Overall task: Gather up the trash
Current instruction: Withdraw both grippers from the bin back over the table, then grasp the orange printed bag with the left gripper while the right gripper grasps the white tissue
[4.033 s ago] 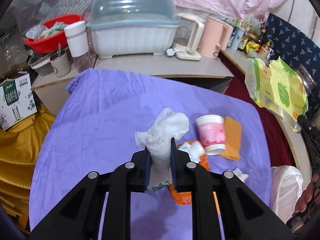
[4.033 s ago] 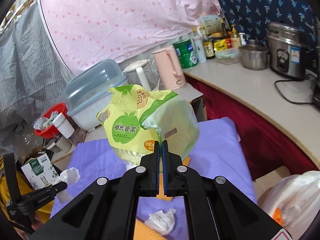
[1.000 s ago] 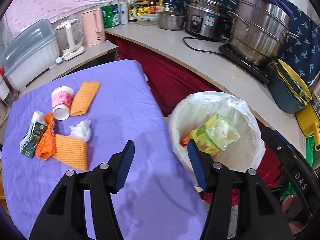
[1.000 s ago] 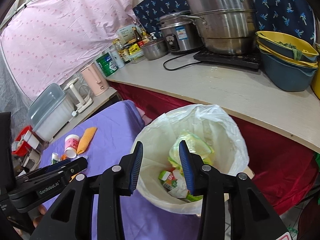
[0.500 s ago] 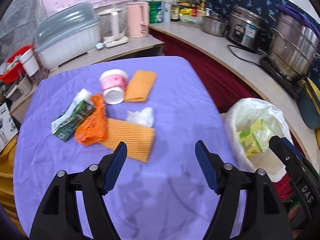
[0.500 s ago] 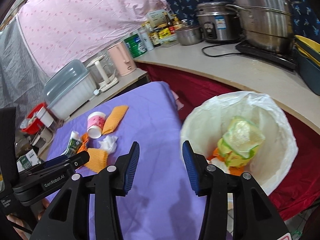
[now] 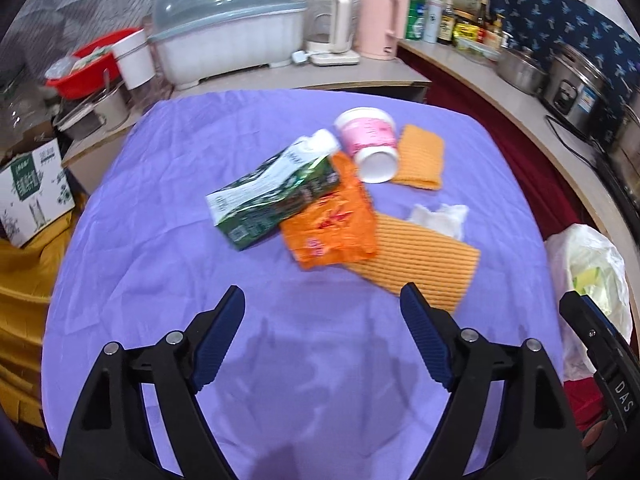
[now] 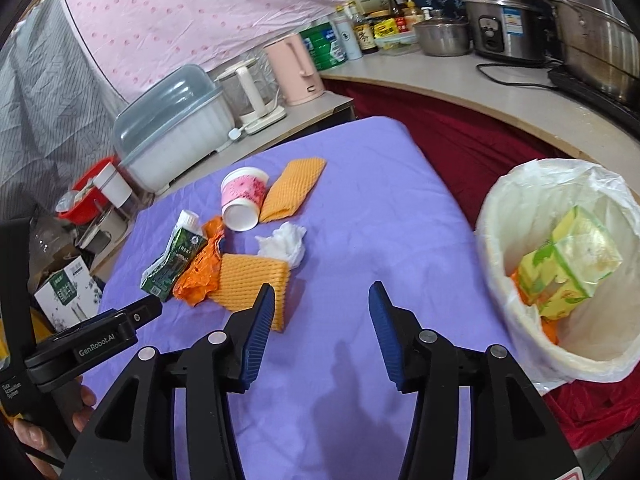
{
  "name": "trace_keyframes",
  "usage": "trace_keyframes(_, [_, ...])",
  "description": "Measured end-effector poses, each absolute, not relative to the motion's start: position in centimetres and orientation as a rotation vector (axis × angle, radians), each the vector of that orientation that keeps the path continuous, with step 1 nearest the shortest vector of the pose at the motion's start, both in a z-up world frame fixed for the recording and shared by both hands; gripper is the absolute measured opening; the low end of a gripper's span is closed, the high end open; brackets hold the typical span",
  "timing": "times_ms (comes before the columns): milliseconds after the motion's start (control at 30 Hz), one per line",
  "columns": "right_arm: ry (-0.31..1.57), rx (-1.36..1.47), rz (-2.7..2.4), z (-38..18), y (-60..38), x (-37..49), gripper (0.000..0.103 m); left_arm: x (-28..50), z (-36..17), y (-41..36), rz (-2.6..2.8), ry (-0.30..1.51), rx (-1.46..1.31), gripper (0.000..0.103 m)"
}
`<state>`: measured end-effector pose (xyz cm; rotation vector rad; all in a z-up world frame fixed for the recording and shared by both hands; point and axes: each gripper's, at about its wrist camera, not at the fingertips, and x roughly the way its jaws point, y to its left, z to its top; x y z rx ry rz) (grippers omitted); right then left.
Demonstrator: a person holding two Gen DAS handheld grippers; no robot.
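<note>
- Left wrist view: the left tool (image 7: 322,312) is spread wide and empty, its jaws having just been opening, over the purple worktop (image 7: 168,240).
- The green carton (image 7: 272,196) lies ahead, long axis slanting up-right, beside the orange wrapper (image 7: 332,224).
- The right tool (image 8: 322,312), also spread and empty, is nearer the bin bag (image 8: 520,200).

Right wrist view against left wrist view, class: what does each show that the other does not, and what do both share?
Only the right wrist view shows inside the bin bag, where a yellow-green packet lies. Only the left wrist view shows the green carton's long printed side. Both share the purple cloth, pink cup, orange wrapper and white tissue.
</note>
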<state>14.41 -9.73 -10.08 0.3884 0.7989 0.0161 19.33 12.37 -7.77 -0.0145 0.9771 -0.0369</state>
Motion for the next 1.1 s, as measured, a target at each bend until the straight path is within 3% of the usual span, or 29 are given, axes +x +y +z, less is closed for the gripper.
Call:
trace_keyframes(367, [0.845,0.384,0.044,-12.0,-7.2,19.3,0.048,21.3,-10.0,15.7,-0.003,1.028,-0.096,0.080])
trace_keyframes(600, [0.862,0.369,0.052,-13.0,-6.5,23.5,0.048,23.4,-11.3,15.6,-0.034,1.055,-0.154,0.088])
trace_keyframes(1000, [0.925,0.365,0.076,-16.4,-5.4,27.7,0.048,27.8,-14.1,15.7,-0.032,1.128,-0.317,0.088])
trace_keyframes(1100, [0.934,0.370,0.088,-17.0,-5.2,27.6,0.043,28.2,-14.6,15.4,-0.032,1.138,-0.320,0.080])
